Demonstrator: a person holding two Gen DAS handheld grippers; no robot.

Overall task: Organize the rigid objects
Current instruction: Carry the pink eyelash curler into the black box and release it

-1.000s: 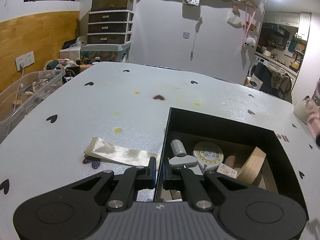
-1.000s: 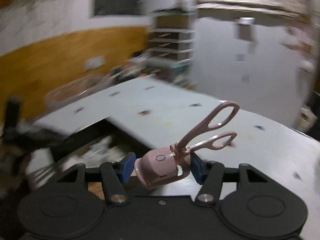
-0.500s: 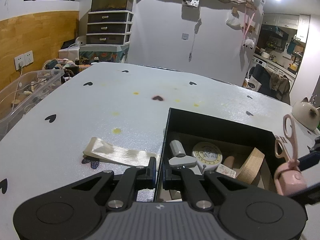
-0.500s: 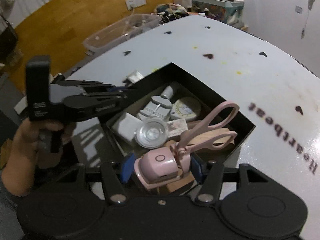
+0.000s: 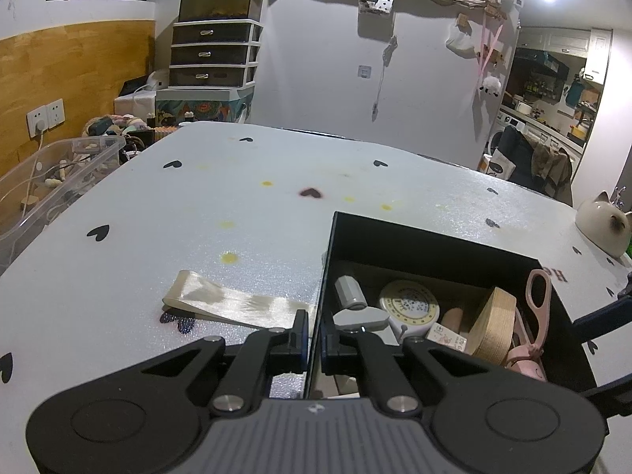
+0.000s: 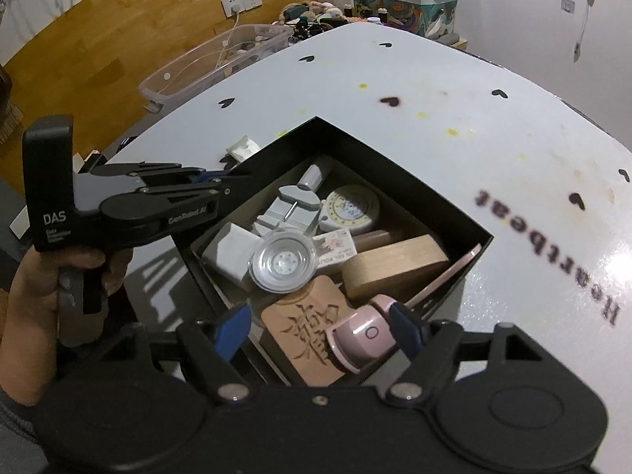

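Black open-top box (image 6: 414, 181) on white heart-print table (image 6: 454, 91), w/ assorted rigid items inside. Contents, right wrist view: pink scissors-type tool (image 6: 365, 335) w/ pink cap, lying at near-right corner, handles running up along right wall (loops seen in left wrist view (image 5: 538, 300)); carved wooden plaque (image 6: 306, 328) beside it, partly under it; wooden block (image 6: 395, 266); clear round lid (image 6: 283, 261); round cream tape measure (image 6: 349, 209); grey plastic bracket (image 6: 294, 207); white adapter (image 6: 229, 251); small printed card (image 6: 335, 245). Right gripper (image 6: 320, 330): jaws opening, blue pads wide either side of pink cap; right pad just beside cap, left pad well clear; tool rests in box, not gripped. Left gripper (image 6: 233, 175): held by a hand (image 6: 59, 276), jaws shut on near-left wall of box; in its own view (image 5: 314, 330) wall edge sits between the closed pads. Outside box: cream ribbon strip (image 5: 233, 304) on table just left of it; cat-shaped ceramic (image 5: 602, 223) at far right table edge; clear plastic bin (image 6: 221, 59) off table's left side.
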